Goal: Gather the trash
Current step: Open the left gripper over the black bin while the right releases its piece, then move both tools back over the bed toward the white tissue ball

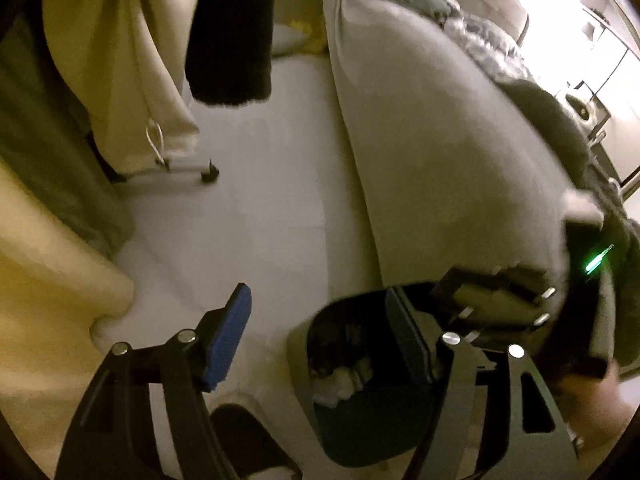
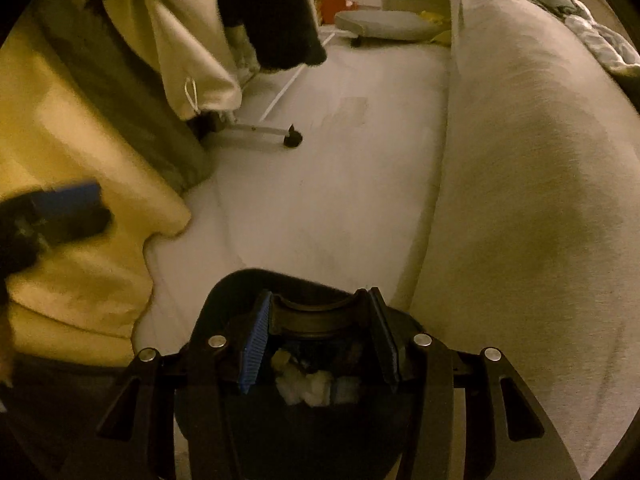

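Trash bin [image 2: 224, 320] — no readable label — under right gripper [image 2: 318, 336] holding dark ring [image 2: 316, 312].

A pale floor [image 2: 320, 200] fills the middle of both views. Down the right side runs a light grey upholstered sofa [image 2: 520, 200], with crumpled grey bedding [image 1: 488, 44] heaped at the upper right. Upper left, a cream garment [image 2: 188, 40] with a white drawstring hangs beside a black garment [image 2: 276, 8] on a white wheeled rack [image 2: 276, 130], its black castor on the floor. A yellowish fabric [image 2: 80, 200] bulges along the left edge. At the top, a flat grey wheeled board [image 2: 384, 24] lies on the floor.
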Demonstrator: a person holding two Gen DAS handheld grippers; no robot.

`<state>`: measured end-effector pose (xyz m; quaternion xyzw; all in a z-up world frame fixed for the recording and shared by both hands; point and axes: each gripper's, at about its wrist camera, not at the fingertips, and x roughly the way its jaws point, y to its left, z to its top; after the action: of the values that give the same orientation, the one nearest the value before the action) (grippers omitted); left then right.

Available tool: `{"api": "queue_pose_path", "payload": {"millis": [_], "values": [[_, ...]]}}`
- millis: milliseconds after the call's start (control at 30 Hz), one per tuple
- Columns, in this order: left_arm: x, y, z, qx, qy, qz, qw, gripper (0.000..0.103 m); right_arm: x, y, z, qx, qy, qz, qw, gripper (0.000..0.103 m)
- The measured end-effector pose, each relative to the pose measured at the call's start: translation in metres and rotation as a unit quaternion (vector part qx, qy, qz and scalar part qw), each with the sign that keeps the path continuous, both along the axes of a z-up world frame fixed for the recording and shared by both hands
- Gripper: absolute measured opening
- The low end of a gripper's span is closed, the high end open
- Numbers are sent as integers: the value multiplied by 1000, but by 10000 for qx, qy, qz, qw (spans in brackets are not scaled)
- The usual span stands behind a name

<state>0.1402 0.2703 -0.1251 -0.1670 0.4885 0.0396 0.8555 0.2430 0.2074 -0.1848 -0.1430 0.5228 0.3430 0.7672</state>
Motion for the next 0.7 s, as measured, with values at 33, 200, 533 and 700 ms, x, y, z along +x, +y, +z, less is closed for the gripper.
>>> {"api": "queue_pose_path", "payload": {"millis": [33,200,533,700], "values": [[1,0,6,25,-70,17,10000,69,-2,3,-6,-69,39,59,10000,49],[7,-2,39,291,-633,-45,9976,65,-9,13,-26,-368,156,220,9990,49],[6,-21,79,201,-1168,-155,9928,56,-25,15,-44,-811,527,587,9936,49],[14,-36,88,-14,-1304,-266,9911,50,-30,12,-39,-954,536,710,9915,51]]}}
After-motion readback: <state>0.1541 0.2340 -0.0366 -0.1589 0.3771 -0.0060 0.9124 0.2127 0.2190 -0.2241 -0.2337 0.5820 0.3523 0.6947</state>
